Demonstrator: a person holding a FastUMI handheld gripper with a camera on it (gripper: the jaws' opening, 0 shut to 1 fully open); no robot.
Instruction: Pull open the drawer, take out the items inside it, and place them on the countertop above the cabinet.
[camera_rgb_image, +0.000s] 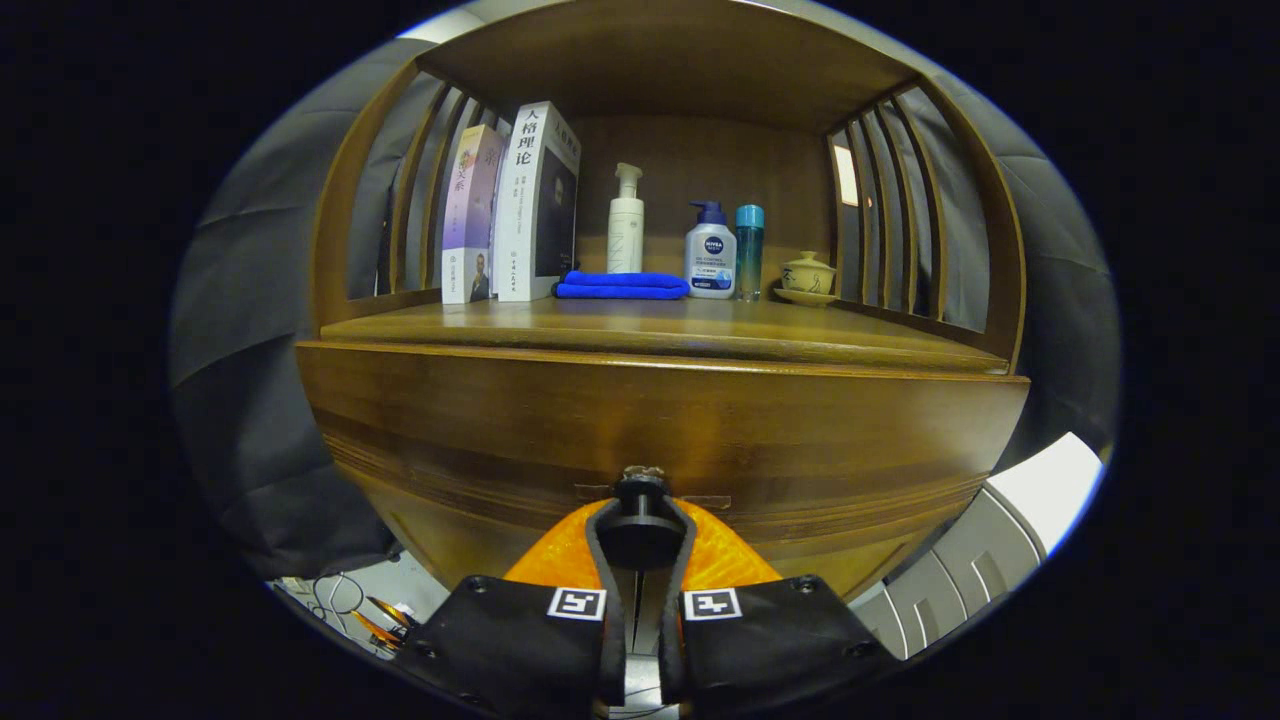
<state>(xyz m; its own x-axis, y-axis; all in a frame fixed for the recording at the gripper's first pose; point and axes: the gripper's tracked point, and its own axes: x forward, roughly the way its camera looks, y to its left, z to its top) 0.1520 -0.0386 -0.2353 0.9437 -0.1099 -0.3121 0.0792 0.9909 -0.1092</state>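
Warm brown wood, polished and faintly striped along the grain, makes up the cabinet whose drawer front (660, 420) bulges toward the camera in the gripper view. The drawer sits closed, its face flush under the lip of the countertop (650, 325) above it. At the near middle of that face a dark round knob (640, 515) stands out, and the gripper (640, 540) has its two fingers drawn in tight on either side of it, both pressing on the knob, with only a narrow slit left between them further back.

The countertop's front half is bare wood, giving open room near its edge; slatted rails close it in on the left and right, and a wooden roof caps it. Along the far back stand two upright books (510, 205) at the left, then a flat folded blue cloth (622, 286), a slim white pump bottle (626, 220) behind it, a squat white pump bottle with a blue top (710, 255), a teal cylinder bottle (749, 250) just beside that, and a small lidded cup on a saucer (808, 275) at the far right (pale, glazed-looking).

What the drawer holds cannot be told. Grey cloth hangs at both sides of the cabinet.
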